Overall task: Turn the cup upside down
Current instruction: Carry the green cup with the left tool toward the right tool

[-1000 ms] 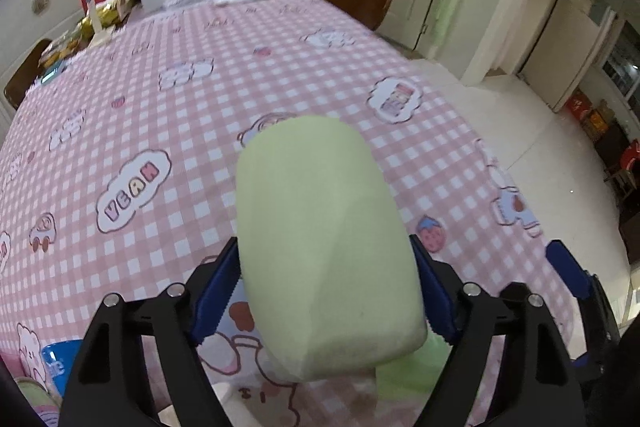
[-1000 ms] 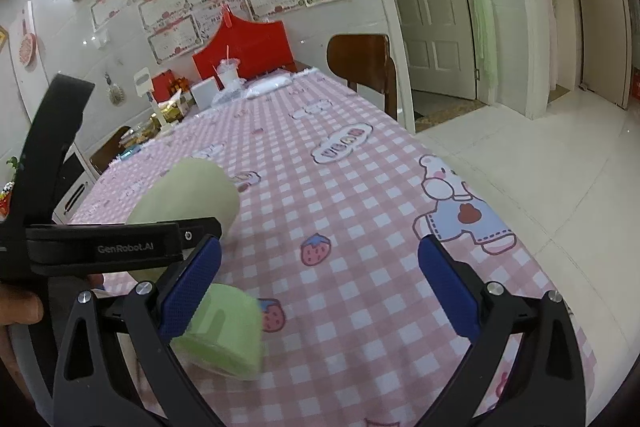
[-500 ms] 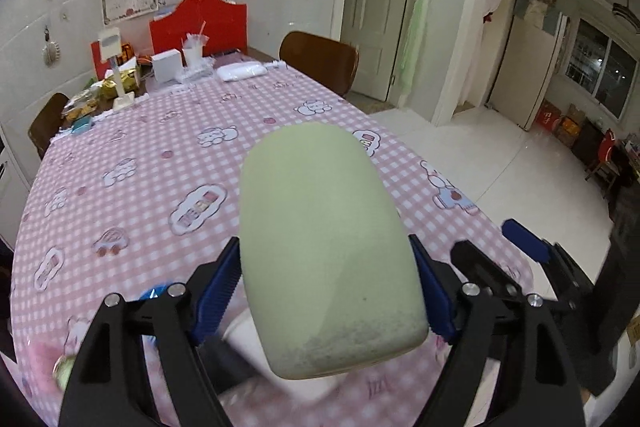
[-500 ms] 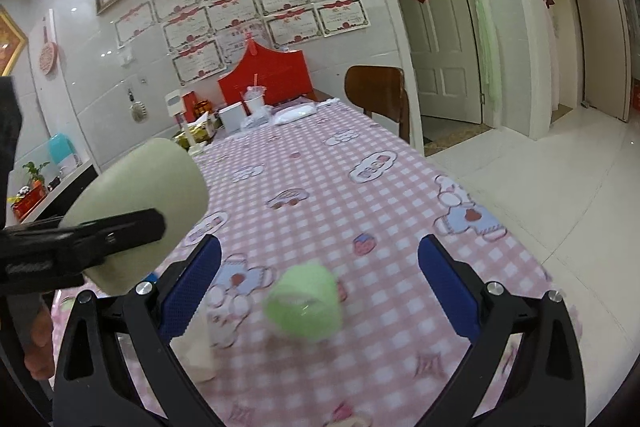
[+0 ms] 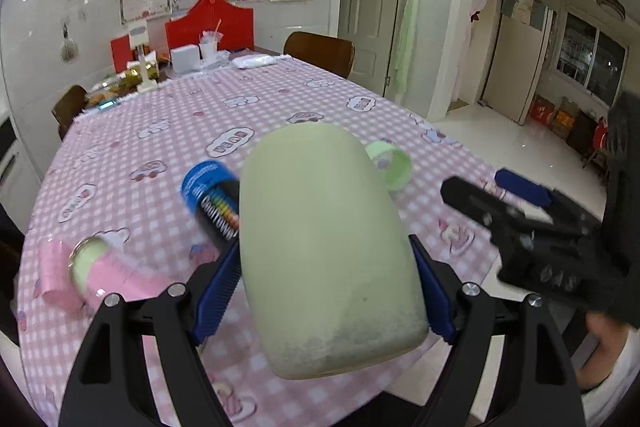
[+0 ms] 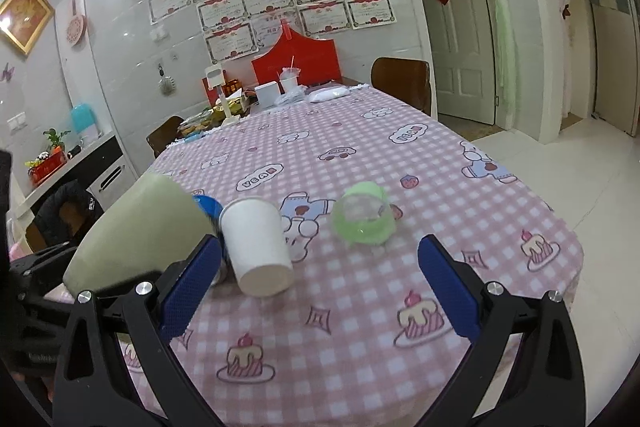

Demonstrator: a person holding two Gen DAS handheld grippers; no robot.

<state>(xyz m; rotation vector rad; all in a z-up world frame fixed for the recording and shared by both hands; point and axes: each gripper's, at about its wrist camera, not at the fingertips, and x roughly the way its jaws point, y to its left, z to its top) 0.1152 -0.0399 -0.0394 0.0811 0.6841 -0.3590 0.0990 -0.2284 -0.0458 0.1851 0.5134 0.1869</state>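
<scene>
My left gripper (image 5: 326,291) is shut on a pale green cup (image 5: 328,247), holding it in the air above the near edge of the pink checked table (image 5: 160,131). The cup's body points away from the camera. The same cup (image 6: 136,231) shows at the left of the right wrist view. My right gripper (image 6: 318,285) is open and empty above the table's near end; it also shows in the left wrist view (image 5: 516,203) to the right of the cup.
A white paper cup (image 6: 256,243) and a small green cup (image 6: 362,219) lie on their sides on the table. A blue can (image 5: 210,195) and a pink-and-green bottle (image 5: 96,271) lie to the left. Clutter and chairs (image 6: 402,83) stand at the far end.
Both grippers have risen and pulled back from the table, so more of the table and its objects shows. The left gripper still holds the green cup.
</scene>
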